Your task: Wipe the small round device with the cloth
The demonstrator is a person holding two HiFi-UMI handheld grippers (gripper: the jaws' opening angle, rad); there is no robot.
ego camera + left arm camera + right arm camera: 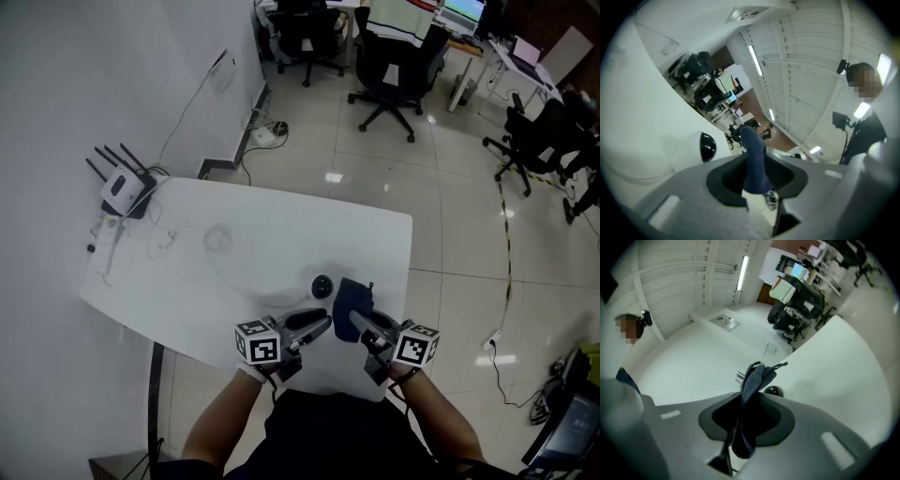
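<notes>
The small round device [322, 284], white-bodied with a glossy black dome face, sits on the white surface [234, 234] near its front edge, just beyond both tools' tips and just left of the dark blue cloth [351, 302]. The right hand-held gripper [362, 325] is clenched on that bunched cloth, while the left hand-held gripper [322, 326] stands released, jaws slack around the cloth's other end. A white router [123, 190] stands well apart at the far left corner.
</notes>
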